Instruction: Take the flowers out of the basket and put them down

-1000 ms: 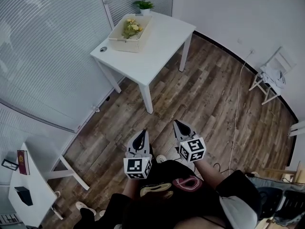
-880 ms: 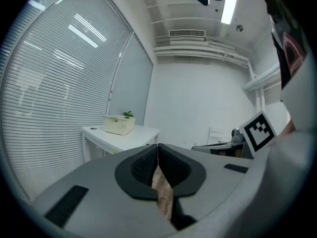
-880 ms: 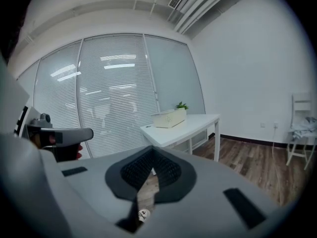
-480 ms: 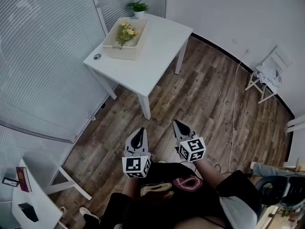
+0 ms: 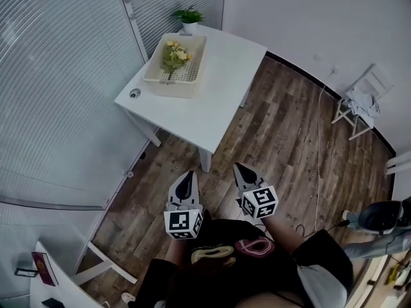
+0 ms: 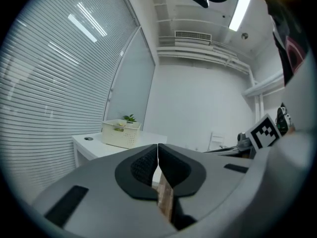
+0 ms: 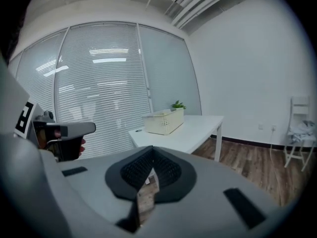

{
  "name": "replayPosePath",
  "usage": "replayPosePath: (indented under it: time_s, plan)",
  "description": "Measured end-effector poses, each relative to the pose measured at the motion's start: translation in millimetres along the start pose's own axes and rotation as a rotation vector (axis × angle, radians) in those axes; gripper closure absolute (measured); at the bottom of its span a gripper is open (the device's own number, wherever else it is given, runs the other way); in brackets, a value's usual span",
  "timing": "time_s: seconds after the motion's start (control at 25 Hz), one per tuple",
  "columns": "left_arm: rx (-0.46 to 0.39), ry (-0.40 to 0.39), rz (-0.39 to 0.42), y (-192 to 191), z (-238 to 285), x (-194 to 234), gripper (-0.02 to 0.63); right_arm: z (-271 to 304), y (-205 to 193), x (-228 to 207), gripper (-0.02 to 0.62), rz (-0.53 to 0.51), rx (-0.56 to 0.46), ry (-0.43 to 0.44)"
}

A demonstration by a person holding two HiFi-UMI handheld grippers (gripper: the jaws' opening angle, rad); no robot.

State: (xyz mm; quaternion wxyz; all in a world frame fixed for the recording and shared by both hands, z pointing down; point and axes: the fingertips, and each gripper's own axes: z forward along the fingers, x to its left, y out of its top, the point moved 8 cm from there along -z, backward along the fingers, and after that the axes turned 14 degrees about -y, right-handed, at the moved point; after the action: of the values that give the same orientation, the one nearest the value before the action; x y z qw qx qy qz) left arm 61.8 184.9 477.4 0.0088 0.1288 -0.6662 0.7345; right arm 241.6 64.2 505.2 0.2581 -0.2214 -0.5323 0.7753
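One basket (image 5: 168, 90), one flower bunch (image 5: 174, 56), one potted plant (image 5: 189, 16), two grippers: left gripper (image 5: 186, 176), right gripper (image 5: 239, 167).

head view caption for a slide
Left gripper and right gripper, both shut, short of the table with flowers in the basket.

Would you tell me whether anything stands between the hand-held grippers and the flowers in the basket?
Nothing visible does. Between the left hand-held gripper, the right hand-held gripper and the flowers lie only bare floor and open table top. The basket is open on top; the potted plant stands behind it.

Flowers (image 5: 174, 56) in basket (image 5: 158, 77) on table (image 5: 212, 82)
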Motion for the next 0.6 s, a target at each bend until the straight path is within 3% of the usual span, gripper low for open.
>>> replayPosePath:
  time_s: [0.6]
  plan:
    - [0.019, -0.038, 0.019, 31, 23, 138, 0.588, 116, 34, 64, 0.586, 0.033, -0.024, -0.062]
